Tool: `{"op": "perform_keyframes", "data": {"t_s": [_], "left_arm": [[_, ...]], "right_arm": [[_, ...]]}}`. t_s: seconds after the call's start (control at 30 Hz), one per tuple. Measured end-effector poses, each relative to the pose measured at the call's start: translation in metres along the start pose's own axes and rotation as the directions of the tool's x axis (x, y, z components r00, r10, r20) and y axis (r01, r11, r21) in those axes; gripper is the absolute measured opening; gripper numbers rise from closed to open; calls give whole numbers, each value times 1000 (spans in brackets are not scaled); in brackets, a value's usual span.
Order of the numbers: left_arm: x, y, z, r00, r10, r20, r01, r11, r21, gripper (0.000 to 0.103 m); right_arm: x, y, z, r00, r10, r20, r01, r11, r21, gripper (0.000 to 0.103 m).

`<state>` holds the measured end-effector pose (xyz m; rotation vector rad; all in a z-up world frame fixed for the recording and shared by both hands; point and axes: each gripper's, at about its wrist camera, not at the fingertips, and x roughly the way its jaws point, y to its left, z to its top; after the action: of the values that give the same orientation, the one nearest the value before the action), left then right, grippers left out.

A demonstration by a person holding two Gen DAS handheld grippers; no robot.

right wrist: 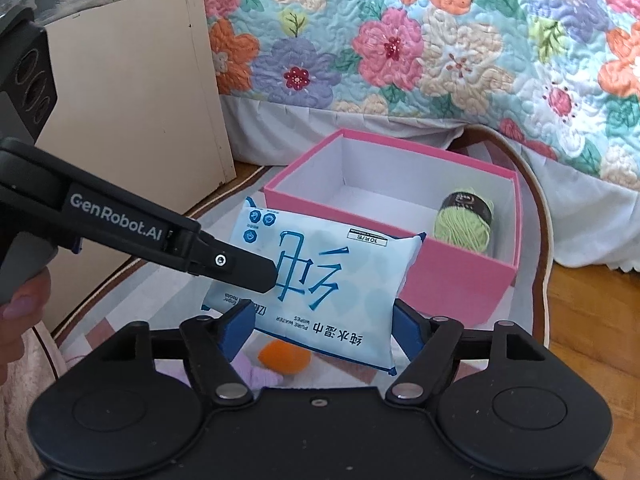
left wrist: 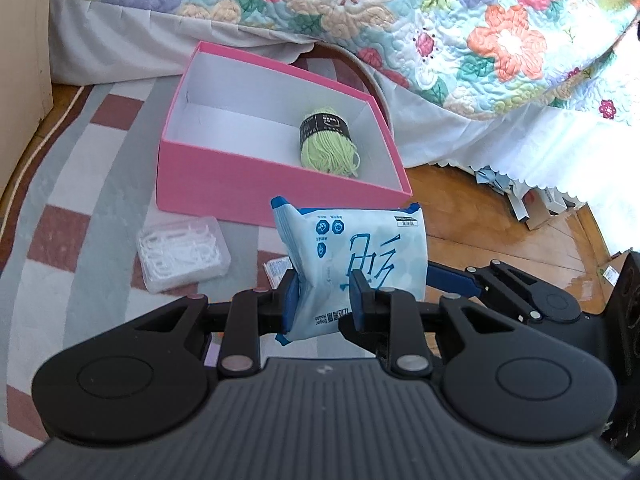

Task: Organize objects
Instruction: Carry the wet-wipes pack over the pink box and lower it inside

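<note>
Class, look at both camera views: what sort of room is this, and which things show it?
Probably a bedroom: a floral quilt hangs over a bed's edge, and a patterned rug lies on the wooden floor beside it.

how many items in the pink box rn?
1: a green yarn skein lying at the right end of the pink box. The near wall hides some of the floor, so something flat could be missed.

One wipes pack (left wrist: 352, 256), one yarn ball (left wrist: 326, 140), one pink box (left wrist: 240, 176), one floss-pick case (left wrist: 182, 254).
</note>
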<state>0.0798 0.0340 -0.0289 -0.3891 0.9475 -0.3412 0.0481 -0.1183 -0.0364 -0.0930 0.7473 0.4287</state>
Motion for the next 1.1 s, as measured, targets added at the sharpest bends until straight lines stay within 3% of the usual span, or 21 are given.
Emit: {"op": "perform_keyframes", "data": {"t_s": [0.3,0.77,0.87,1.1], "left_arm": [[8,10,37,1000,28,5,-28,1000,-5,24],[40,12,94,997,77,-4,-77,997,-20,24],[52,14,110,994,106,-17,-106,994,-14,24],[96,26,142,982,172,-84,-172,985,6,24]], "right_arm": [[19,-5,31,1000,27,3,-27,999,-20,84],[55,-30,83,999,34,7,-33,998,-47,82],[71,-41,93,999,49,-8,-49,998,-50,78],[121,-83,103,988,112,-107,-106,992,61,57]]}}
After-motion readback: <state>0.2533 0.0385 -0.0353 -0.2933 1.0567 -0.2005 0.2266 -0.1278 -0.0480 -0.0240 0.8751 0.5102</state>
